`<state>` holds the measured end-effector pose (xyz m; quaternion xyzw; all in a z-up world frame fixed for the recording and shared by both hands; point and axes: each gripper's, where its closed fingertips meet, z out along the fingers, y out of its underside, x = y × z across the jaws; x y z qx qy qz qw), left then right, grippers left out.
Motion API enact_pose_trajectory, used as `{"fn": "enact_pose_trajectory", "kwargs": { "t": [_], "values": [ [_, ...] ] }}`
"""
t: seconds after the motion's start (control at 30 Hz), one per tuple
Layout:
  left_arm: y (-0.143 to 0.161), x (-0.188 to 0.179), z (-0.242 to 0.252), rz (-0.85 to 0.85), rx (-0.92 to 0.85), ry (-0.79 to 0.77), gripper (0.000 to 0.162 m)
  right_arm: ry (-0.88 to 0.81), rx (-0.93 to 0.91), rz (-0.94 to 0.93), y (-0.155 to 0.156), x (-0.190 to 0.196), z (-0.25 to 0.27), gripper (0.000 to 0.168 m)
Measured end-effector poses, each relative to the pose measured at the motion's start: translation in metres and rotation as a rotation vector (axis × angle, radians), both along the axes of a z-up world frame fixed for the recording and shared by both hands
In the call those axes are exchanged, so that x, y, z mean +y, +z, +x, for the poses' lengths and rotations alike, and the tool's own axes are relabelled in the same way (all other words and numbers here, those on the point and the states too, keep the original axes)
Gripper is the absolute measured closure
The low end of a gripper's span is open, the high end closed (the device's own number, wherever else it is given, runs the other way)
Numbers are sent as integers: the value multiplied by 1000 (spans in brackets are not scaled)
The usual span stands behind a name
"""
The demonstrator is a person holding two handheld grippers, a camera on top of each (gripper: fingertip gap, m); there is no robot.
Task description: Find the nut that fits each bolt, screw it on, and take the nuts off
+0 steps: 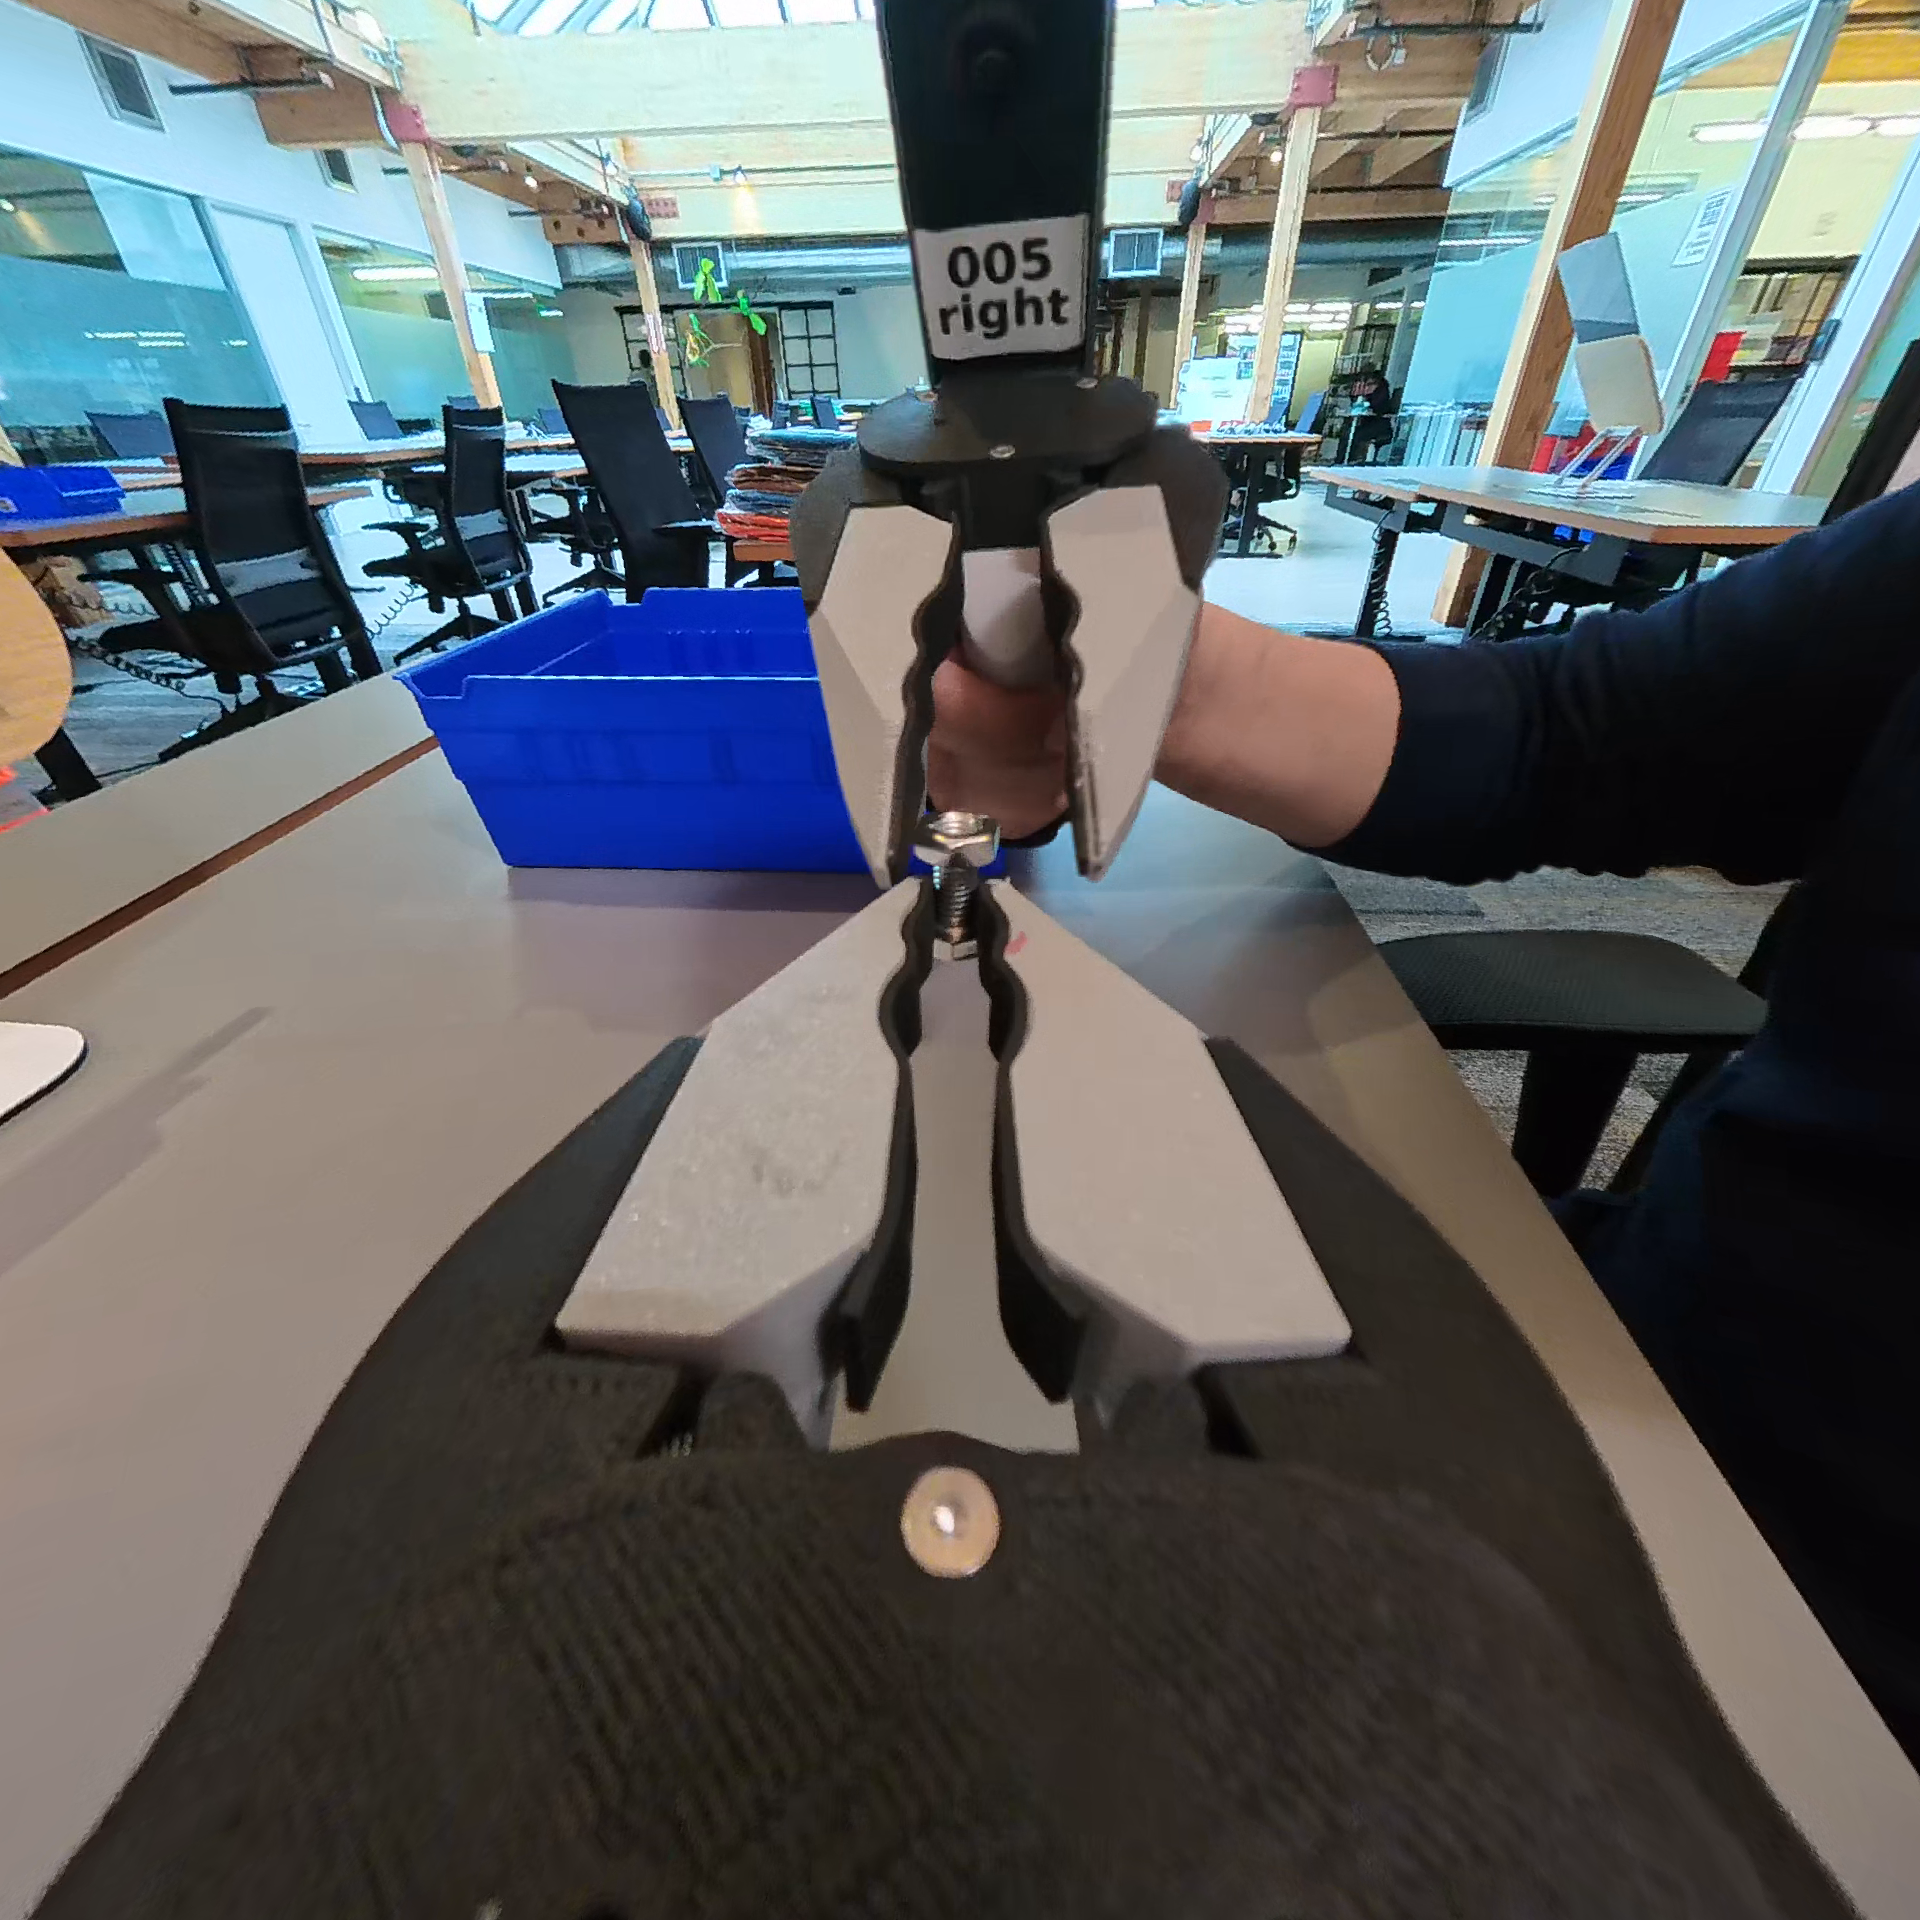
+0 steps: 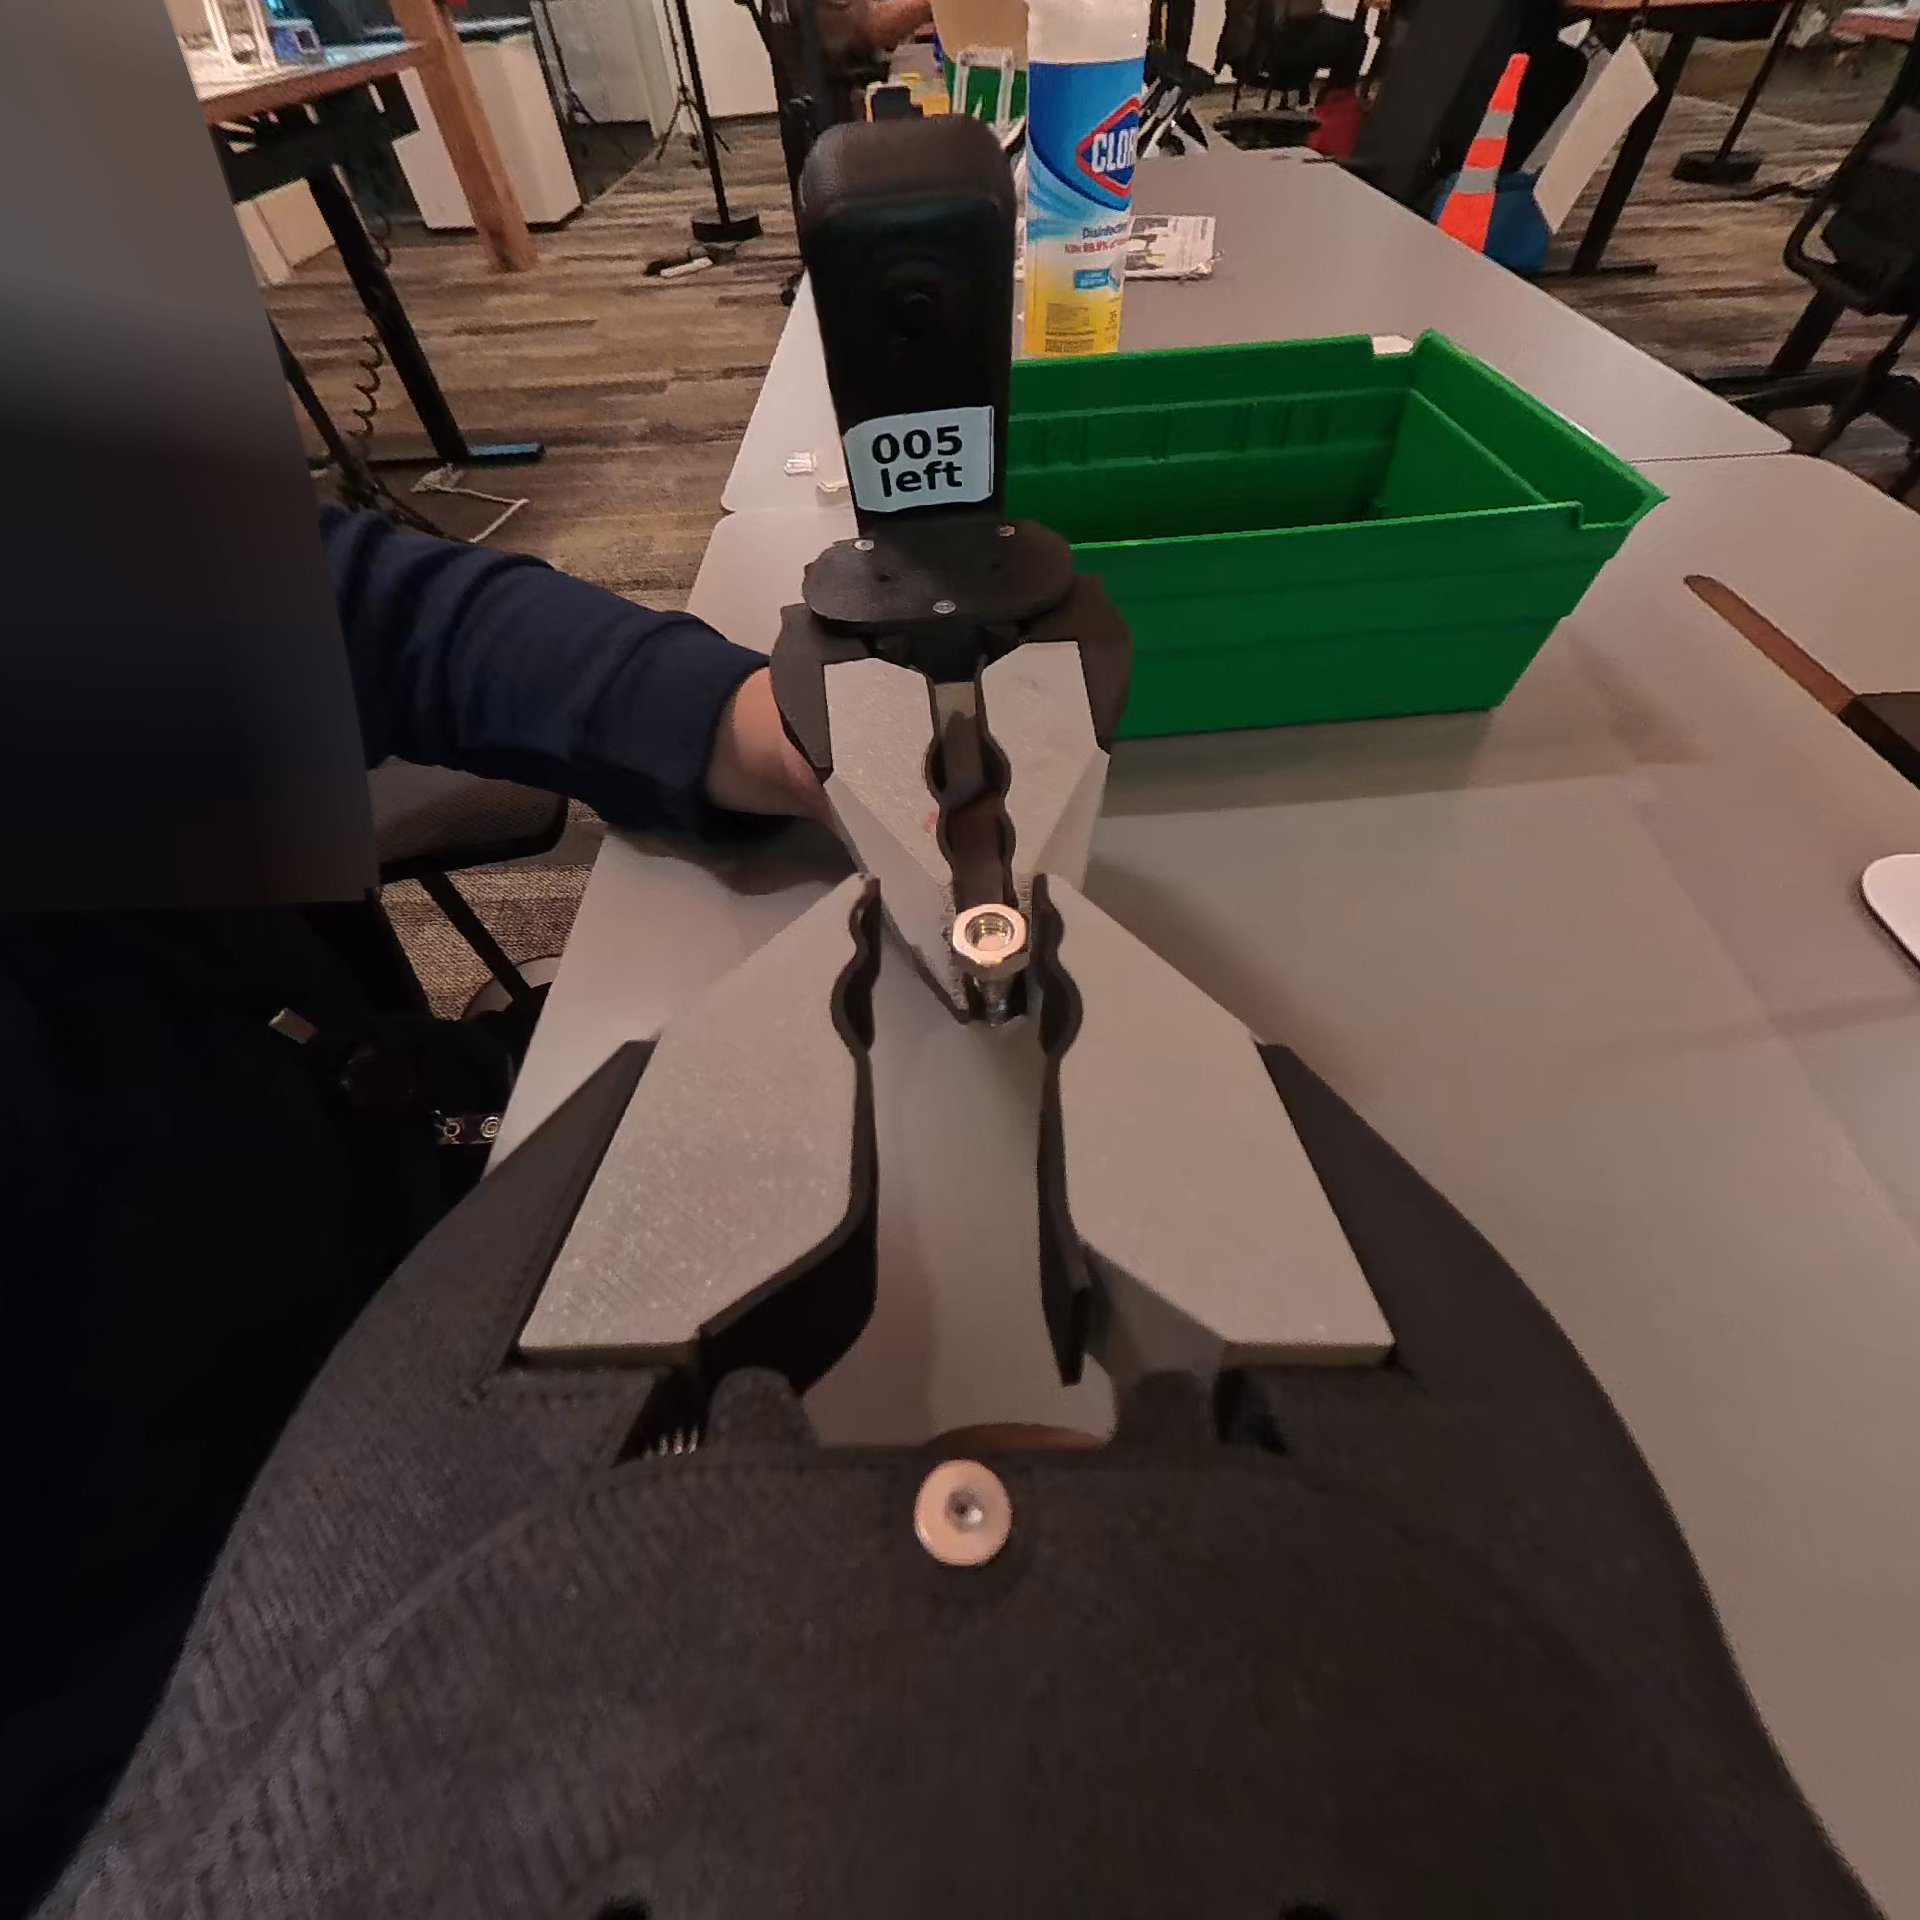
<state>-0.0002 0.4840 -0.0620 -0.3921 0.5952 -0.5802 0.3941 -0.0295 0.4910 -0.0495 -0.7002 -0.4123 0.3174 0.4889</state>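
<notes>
My left gripper point(image 1: 954, 906) is shut on the lower end of a steel bolt point(image 1: 952, 904) and holds it upright above the grey table point(image 1: 364, 1039). A hex nut point(image 1: 957, 837) sits on the bolt's upper end. My right gripper point(image 1: 989, 868) faces it from above, open, with its fingers on either side of the nut. In the right wrist view the nut point(image 2: 987, 932) lies between my right gripper's point(image 2: 956, 914) open fingers, nearer the right one. The left gripper point(image 2: 989, 1000) points toward the camera, shut on the bolt point(image 2: 995, 1006).
A blue bin point(image 1: 644, 727) stands on the table behind the grippers in the left wrist view. A green bin point(image 2: 1351, 582) and a tall wipes canister point(image 2: 1075, 187) stand behind them in the right wrist view. A white flat object point(image 2: 1896, 904) lies at the table edge. An office chair point(image 1: 1558, 987) is at the right. Less than 4 cm separates the two grippers' tips.
</notes>
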Motion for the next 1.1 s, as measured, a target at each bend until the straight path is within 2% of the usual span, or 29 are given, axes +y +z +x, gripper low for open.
{"fn": "enact_pose_trajectory", "kwargs": {
  "t": [0.33, 0.67, 0.87, 1.1],
  "values": [
    [4, 5, -1, -12, -11, 18, 157, -44, 39, 2, 3, 0, 13, 145],
    [2, 9, 0, -4, -4, 49, 157, -70, -2, 30, -1, 3, 7, 137],
    [3, 16, 1, -24, -2, 76, 157, -132, 1, 37, 0, 3, 21, 143],
    [1, 13, 2, -12, 7, 69, 157, -142, 25, 49, 1, 12, 10, 137]
  ]
}}
